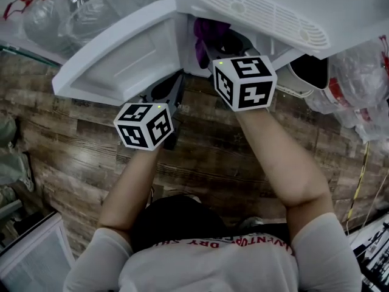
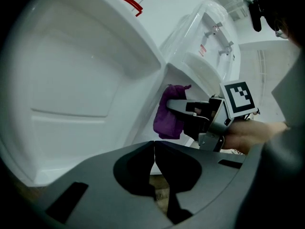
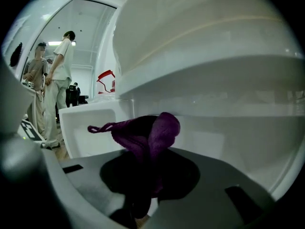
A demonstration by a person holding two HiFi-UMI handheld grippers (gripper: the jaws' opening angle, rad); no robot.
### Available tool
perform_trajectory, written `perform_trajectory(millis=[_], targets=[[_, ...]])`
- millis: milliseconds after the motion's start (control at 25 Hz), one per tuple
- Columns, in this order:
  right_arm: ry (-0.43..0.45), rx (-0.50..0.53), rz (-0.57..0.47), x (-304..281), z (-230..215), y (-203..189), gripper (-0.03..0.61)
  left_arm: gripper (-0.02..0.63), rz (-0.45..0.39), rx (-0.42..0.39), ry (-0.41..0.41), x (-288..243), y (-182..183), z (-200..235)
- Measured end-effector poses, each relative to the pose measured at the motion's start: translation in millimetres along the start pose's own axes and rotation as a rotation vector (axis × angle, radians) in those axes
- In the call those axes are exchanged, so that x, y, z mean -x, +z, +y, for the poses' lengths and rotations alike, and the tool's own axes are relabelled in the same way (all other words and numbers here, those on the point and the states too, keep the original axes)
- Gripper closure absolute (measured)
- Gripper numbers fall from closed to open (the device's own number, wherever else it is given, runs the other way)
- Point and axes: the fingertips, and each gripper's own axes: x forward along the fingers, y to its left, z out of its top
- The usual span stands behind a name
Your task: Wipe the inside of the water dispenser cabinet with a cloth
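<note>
Closest in, the left gripper (image 2: pixel 153 157) has its jaws closed on each other with nothing between them, parked close to the open door (image 2: pixel 71 89). The right gripper (image 3: pixel 147 178) reaches a bit further in, jaws clamped on the purple cloth (image 3: pixel 150 137). The cloth bunches up over the tips, with a little tail sticking out to the left. From the left gripper view, the cloth sits right at the mouth of the cabinet (image 3: pixel 214 80), next to where the door meets it. Can't tell if it's actually pressing on the white wall. Both arms stretch forward over a wood-look floor (image 1: pixel 213 157). The door swings out to the left, inner panel facing the left gripper. Way back, past the door in the right gripper view, a couple of people (image 3: pixel 57 80) are standing around.
</note>
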Motion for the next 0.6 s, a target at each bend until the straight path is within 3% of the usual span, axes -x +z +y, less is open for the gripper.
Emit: perform_trajectory(millis=[200, 440, 600], targets=[[0.045, 0.006, 0.051, 24, -5, -19, 0.485, 0.586, 0.004, -0.055, -0.005, -1, 4, -9], [0.117, -0.077, 0.099, 71, -9, -32, 0.485, 0.586, 0.048, -0.137, -0.011, 19, 6, -42], [0.197, -0.064, 0.177, 113, 11, -25, 0.485, 0.586, 0.048, -0.122, 0.0, 56, 35, -77]])
